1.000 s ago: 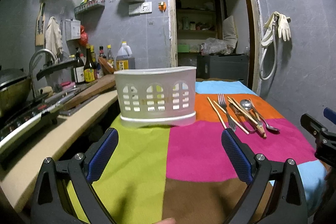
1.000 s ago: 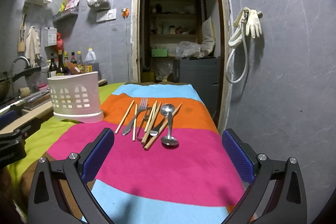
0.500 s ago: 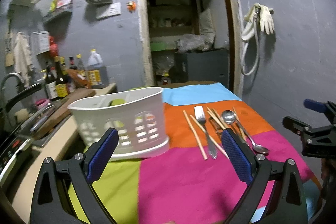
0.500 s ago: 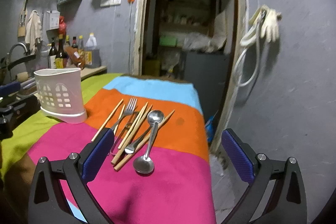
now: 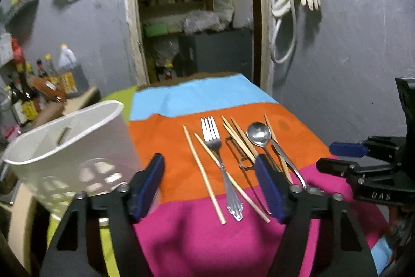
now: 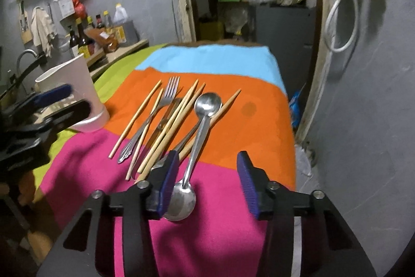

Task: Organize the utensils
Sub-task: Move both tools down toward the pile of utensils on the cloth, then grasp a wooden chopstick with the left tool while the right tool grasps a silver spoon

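Utensils: fork (image 5: 213,140), chopsticks (image 6: 170,125) and spoons (image 6: 199,133) lay ahead of both jaws.
Left gripper (image 5: 210,184): jaws had just been closing, nothing between.
Right gripper (image 6: 207,182): jaws closing too, apart, astride spoon handle.

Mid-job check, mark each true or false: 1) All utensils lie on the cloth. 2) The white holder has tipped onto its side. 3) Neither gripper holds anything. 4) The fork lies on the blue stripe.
1) True: the fork, spoon and chopsticks lie on the cloth.
2) False: the white holder stands upright.
3) True: the left gripper and right gripper have just been closing, nothing clamped.
4) False: it crosses orange and pink.
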Demonstrator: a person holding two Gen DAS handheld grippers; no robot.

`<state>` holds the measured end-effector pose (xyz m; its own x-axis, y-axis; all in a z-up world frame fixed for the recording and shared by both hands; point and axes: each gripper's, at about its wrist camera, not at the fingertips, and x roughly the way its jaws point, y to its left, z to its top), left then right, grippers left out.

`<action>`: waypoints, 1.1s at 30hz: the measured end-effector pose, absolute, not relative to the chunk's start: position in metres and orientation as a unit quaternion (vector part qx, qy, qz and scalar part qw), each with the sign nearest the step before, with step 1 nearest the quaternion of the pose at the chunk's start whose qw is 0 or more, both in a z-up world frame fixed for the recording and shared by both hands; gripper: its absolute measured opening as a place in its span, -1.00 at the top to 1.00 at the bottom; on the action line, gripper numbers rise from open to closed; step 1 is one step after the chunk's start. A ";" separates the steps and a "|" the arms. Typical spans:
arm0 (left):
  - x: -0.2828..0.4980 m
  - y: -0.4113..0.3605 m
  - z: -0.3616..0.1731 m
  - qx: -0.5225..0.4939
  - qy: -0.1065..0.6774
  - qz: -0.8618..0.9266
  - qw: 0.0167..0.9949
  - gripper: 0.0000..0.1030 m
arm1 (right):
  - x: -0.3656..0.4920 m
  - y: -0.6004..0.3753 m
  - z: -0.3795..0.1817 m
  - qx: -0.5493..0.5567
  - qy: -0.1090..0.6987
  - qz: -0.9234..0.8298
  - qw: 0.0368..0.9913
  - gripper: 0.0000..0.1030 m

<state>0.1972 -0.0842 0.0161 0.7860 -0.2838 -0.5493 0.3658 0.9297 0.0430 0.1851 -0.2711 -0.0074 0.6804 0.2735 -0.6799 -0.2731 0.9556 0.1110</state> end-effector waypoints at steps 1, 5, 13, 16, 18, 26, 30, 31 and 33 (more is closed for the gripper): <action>0.203 -0.086 0.014 0.075 0.288 -0.174 0.939 0.03 | 0.188 -0.271 -0.010 0.003 0.379 0.153 0.913 0.31; 0.224 -0.089 -0.001 0.066 0.334 -0.180 0.923 0.53 | 0.197 -0.269 -0.016 0.009 0.404 0.170 0.899 0.47; 0.253 -0.086 -0.019 0.048 0.391 -0.171 0.903 0.68 | 0.213 -0.263 -0.026 0.010 0.448 0.182 0.875 0.62; 0.263 -0.087 -0.024 0.049 0.412 -0.163 0.895 0.68 | 0.220 -0.260 -0.029 0.005 0.462 0.179 0.869 0.62; 0.272 -0.086 -0.029 0.047 0.433 -0.156 0.886 0.68 | 0.225 -0.260 -0.032 0.003 0.470 0.178 0.864 0.63; 0.292 -0.088 -0.031 0.043 0.470 -0.156 0.868 0.68 | 0.245 -0.253 -0.034 -0.008 0.501 0.168 0.849 0.62; 0.299 -0.087 -0.032 0.034 0.482 -0.153 0.862 0.69 | 0.248 -0.254 -0.035 0.003 0.513 0.161 0.843 0.62; 0.300 -0.088 -0.031 0.032 0.484 -0.151 0.861 0.76 | 0.249 -0.254 -0.034 0.004 0.516 0.159 0.842 0.62; 0.302 -0.086 -0.031 0.020 0.490 -0.145 0.860 0.92 | 0.251 -0.253 -0.034 0.002 0.521 0.153 0.839 0.64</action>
